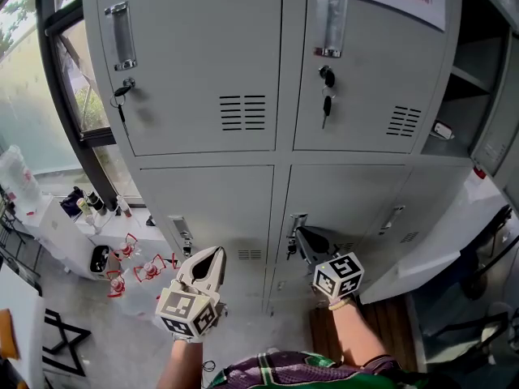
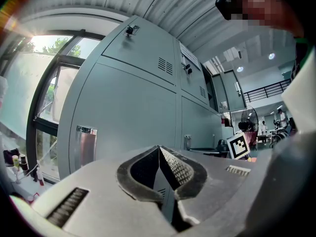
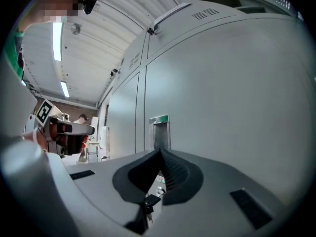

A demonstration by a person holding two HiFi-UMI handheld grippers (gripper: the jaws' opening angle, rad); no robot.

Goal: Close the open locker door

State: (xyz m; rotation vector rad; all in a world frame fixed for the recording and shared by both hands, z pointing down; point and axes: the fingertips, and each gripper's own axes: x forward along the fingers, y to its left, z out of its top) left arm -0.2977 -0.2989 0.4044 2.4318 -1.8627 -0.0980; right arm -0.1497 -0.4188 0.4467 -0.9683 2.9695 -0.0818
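**Head view.** Grey lockers beside a window, seen from above. The task's door is the upper one at the far right. It stands swung out at the frame's edge, baring a shelf inside. My left gripper and right gripper hang low before the bottom row, well apart from that door. The right one's tips are just beside a handle. Both point level at the cabinet front (a waiting pose, I judge, since neither is aimed at the task's thing).

**Left gripper view.** The left gripper has its toothed pads pressed together, with nothing between them. The lockers recede to the right, and far along them the door juts out from the upper row. Its long axis is upright. It appears hinged on its far side, with the free edge pointing out into the room, roughly square to the cabinet front. Standing so, I judge it wants a push on that free edge back toward the opening rather than a grip, and closed jaws would serve for that.

**Right gripper view.** The right gripper is likewise closed and empty. The handle stands straight ahead above the tips. A key shows beneath them, untouched as far as I can tell. I cannot pick out the open door here.
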